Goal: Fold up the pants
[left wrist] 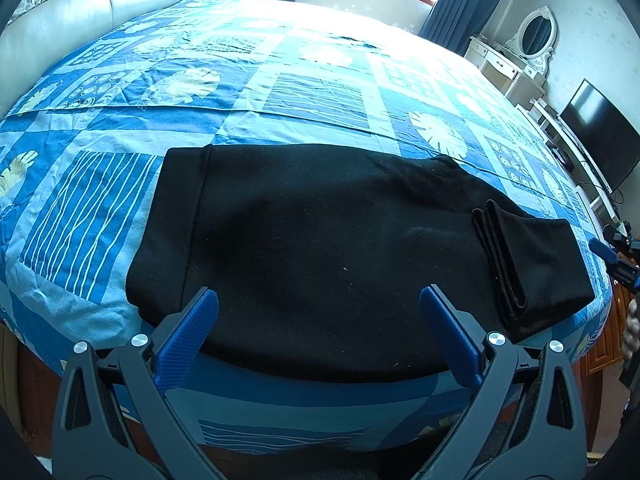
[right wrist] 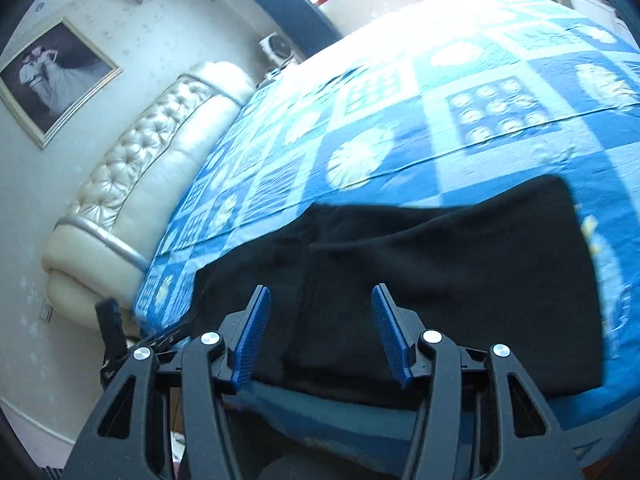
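Black fabric pants (left wrist: pixel 312 240) lie part-folded on the blue patterned bed (left wrist: pixel 280 92); left gripper (left wrist: pixel 318 304) and right gripper (right wrist: pixel 322 312) jaws apart, empty.

My left gripper (left wrist: pixel 319 300) hangs with its jaws spread wide and nothing between them, while my right gripper (right wrist: pixel 321 304) stands partly spread, also gripping nothing.
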Action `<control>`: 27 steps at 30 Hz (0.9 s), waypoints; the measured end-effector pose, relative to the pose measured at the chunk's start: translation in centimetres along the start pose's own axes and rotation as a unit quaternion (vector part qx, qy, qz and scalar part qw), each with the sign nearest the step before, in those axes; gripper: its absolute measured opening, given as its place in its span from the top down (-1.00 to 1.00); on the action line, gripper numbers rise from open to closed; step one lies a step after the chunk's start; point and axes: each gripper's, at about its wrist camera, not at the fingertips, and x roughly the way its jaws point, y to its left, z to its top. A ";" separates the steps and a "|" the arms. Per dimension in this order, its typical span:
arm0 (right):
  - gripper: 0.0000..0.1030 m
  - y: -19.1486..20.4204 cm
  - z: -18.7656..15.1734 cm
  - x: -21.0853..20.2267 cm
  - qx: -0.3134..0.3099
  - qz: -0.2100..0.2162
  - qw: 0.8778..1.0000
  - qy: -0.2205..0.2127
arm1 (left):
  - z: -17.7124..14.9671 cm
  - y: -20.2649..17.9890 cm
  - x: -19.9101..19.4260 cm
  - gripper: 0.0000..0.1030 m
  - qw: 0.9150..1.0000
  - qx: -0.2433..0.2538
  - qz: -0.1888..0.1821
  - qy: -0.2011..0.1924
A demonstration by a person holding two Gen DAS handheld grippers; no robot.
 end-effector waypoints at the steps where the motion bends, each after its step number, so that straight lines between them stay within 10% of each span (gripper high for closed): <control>1: -0.04 -2.6 0.9 -0.7 0.025 -0.014 1.000 -0.012 | 0.0 0.1 0.1 -0.96 1.000 -0.001 -0.001 0.000; 10: -0.04 -14.7 2.5 4.0 0.175 0.029 0.983 0.051 | -0.1 -0.4 0.2 -0.96 1.000 0.003 -0.004 0.002; 12: 0.40 -14.9 2.4 5.1 0.180 0.034 0.981 0.058 | -0.3 -0.4 0.4 -0.96 1.000 0.002 -0.004 0.006; 16: 0.53 -15.9 1.7 6.1 0.205 0.027 0.976 0.061 | -0.5 -0.3 0.9 -0.96 1.000 0.001 -0.006 0.014; 27: -0.03 -14.6 -2.5 3.1 0.209 0.076 0.971 0.089 | -0.6 -0.3 0.8 -0.96 1.000 0.003 -0.009 0.014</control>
